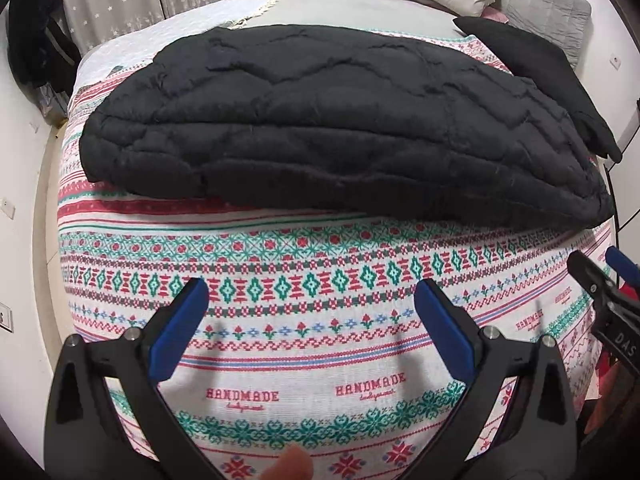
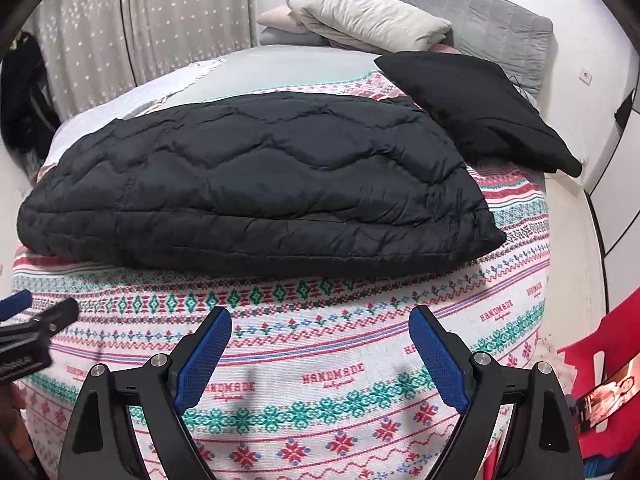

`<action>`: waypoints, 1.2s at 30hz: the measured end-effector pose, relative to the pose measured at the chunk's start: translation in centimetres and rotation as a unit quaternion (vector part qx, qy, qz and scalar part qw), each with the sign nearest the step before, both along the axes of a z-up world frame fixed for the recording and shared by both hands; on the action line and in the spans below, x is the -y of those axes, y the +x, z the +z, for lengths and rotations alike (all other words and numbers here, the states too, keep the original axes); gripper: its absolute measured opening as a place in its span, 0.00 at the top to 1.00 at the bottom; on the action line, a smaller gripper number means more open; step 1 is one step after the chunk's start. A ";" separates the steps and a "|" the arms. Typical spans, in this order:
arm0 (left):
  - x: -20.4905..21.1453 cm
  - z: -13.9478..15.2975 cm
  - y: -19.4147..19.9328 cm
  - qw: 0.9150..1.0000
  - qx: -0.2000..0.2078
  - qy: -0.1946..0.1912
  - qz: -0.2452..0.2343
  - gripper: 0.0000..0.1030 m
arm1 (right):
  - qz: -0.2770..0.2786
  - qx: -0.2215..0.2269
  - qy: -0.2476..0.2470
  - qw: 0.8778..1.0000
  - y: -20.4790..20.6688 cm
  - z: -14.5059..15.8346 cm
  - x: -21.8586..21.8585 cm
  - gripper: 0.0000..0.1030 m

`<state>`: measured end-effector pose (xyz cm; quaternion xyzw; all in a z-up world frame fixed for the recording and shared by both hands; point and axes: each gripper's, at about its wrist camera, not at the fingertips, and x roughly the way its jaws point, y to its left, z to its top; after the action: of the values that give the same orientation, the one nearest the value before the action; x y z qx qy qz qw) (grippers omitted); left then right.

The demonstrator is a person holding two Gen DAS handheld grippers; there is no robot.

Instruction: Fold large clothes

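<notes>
A black quilted puffer coat [image 1: 328,120] lies folded into a wide flat bundle across the bed, on a red, green and white patterned blanket [image 1: 304,308]. It also shows in the right wrist view [image 2: 256,188]. My left gripper [image 1: 312,292] is open and empty, held above the blanket in front of the coat's near edge. My right gripper [image 2: 320,320] is open and empty too, in front of the coat's right half. Each gripper shows at the edge of the other's view: the right one [image 1: 604,276] and the left one [image 2: 36,312].
A second black garment [image 2: 476,108] lies behind the coat at the right. Pillows [image 2: 368,16] and a grey headboard [image 2: 496,20] are at the far end. Curtains [image 2: 152,24] hang at the left. A red object [image 2: 600,360] stands beside the bed at the right.
</notes>
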<state>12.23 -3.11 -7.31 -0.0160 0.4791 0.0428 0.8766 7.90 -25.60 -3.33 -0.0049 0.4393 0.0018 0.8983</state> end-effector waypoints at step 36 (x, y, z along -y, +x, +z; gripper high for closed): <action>1.0 0.3 -0.5 1.000 0.010 0.013 -0.014 0.01 | 0.010 0.012 0.012 1.000 0.0 -0.2 -0.7 0.11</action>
<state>11.74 -4.09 -7.01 0.0018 0.4696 0.0361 0.8821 7.88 -24.89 -3.56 0.0017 0.4287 0.0164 0.9033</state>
